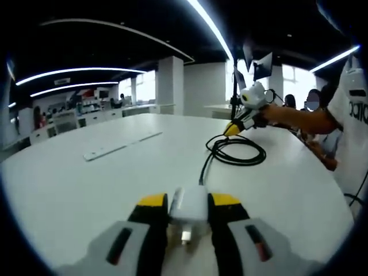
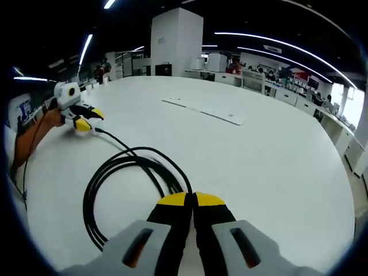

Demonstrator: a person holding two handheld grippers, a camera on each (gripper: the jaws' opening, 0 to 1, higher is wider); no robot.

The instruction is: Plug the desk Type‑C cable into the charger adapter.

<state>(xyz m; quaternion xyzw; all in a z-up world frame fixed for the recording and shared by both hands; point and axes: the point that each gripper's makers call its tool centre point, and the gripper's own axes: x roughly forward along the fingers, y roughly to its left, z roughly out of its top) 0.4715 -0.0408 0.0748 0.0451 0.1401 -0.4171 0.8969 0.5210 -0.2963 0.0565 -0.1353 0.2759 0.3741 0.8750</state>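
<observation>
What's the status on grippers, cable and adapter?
Left gripper shut on charger adapter. Right gripper shut at black cable, grip unclear. Table path unobstructed.

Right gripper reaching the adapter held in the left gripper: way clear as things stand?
Probably yes. Bare table lies between them, with just the cable coil. The right gripper seems shut on the cable, and the left gripper grips the adapter.

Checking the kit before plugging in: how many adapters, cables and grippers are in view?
Adapter: 1
Cable: 1
Grippers: 2 (left gripper, right gripper)
Total: 4
</observation>
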